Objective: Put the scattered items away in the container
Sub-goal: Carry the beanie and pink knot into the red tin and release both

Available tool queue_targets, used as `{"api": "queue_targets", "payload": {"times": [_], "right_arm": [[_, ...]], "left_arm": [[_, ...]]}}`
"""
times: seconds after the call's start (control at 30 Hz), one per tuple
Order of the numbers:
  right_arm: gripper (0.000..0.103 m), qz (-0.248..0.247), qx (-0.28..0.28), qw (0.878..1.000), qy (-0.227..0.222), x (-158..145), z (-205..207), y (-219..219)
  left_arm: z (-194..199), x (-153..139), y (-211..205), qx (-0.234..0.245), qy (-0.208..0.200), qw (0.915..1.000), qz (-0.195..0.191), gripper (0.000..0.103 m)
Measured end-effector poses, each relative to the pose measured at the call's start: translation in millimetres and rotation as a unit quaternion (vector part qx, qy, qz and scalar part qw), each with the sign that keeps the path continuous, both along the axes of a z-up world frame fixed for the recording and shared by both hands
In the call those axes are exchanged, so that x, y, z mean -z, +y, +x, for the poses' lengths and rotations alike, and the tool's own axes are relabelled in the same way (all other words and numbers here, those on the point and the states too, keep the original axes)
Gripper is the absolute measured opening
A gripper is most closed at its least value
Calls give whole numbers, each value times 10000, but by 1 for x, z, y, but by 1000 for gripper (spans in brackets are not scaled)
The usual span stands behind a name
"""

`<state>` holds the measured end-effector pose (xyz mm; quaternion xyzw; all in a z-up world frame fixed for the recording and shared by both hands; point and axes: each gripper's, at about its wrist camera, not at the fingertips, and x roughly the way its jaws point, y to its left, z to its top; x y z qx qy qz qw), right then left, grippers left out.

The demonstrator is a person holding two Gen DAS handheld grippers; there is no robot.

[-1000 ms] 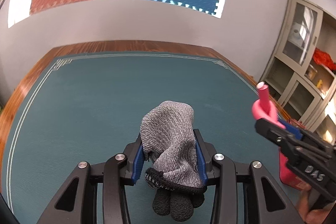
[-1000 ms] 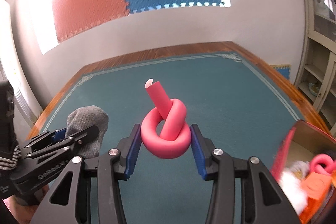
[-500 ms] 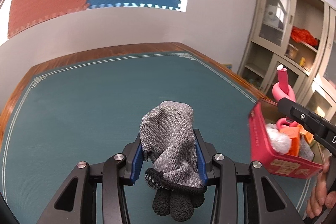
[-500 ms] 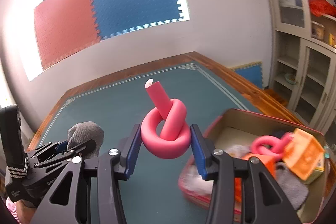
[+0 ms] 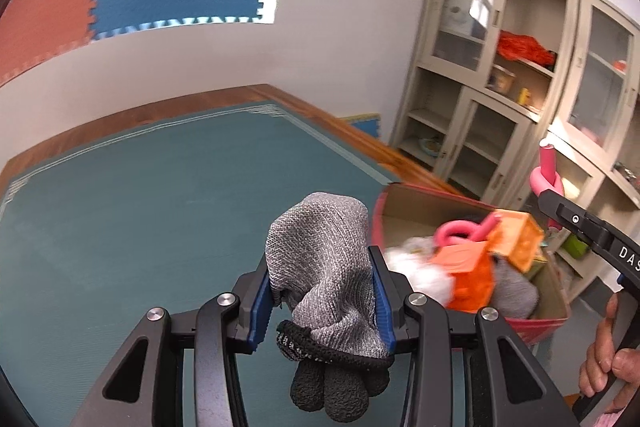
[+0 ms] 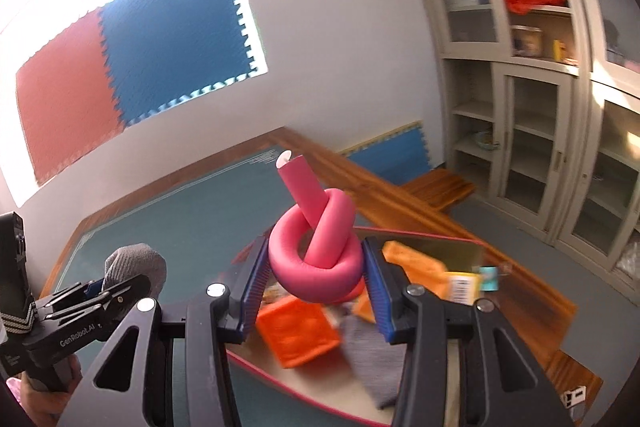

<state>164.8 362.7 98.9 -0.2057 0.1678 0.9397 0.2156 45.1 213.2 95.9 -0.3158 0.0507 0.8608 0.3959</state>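
Observation:
My left gripper (image 5: 320, 291) is shut on a grey knit glove (image 5: 324, 267) with black fingertips hanging below, held above the teal mat beside the box. My right gripper (image 6: 314, 279) is shut on a knotted pink foam tube (image 6: 316, 247), held over the red-rimmed cardboard box (image 5: 424, 203). The box (image 6: 304, 387) holds orange blocks (image 6: 298, 335), another pink foam piece (image 5: 460, 231), white fluff and grey cloth. In the left wrist view the right gripper (image 5: 600, 239) shows at the right edge, with the tube's end (image 5: 548, 167) above it. The left gripper (image 6: 96, 295) and its glove (image 6: 136, 263) show in the right wrist view.
A teal mat (image 5: 140, 207) covers the wooden table (image 6: 404, 195). Beige glass-door cabinets (image 5: 500, 87) stand beyond the table's right side. Red and blue foam tiles (image 6: 140, 59) hang on the wall. A person's hand (image 5: 608, 367) holds the right gripper's handle.
Both grippers have swung right with their loads. The box has come into fuller view, and the right gripper with the pink tube now hangs over it.

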Motion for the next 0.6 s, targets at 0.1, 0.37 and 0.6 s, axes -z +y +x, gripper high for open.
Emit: {"api": "queue_targets", "payload": {"times": [0.1, 0.37, 0.6], "right_arm": [[50, -42, 49, 10000, -18, 1, 8, 6], [50, -46, -1, 9999, -147, 12, 10, 6], [52, -86, 19, 9996, -272, 22, 16, 7]], "left_arm": [[14, -5, 18, 209, 39, 9998, 22, 43], [29, -17, 72, 654, 222, 9976, -75, 43], [24, -9, 107, 1201, -231, 9925, -87, 61]]}}
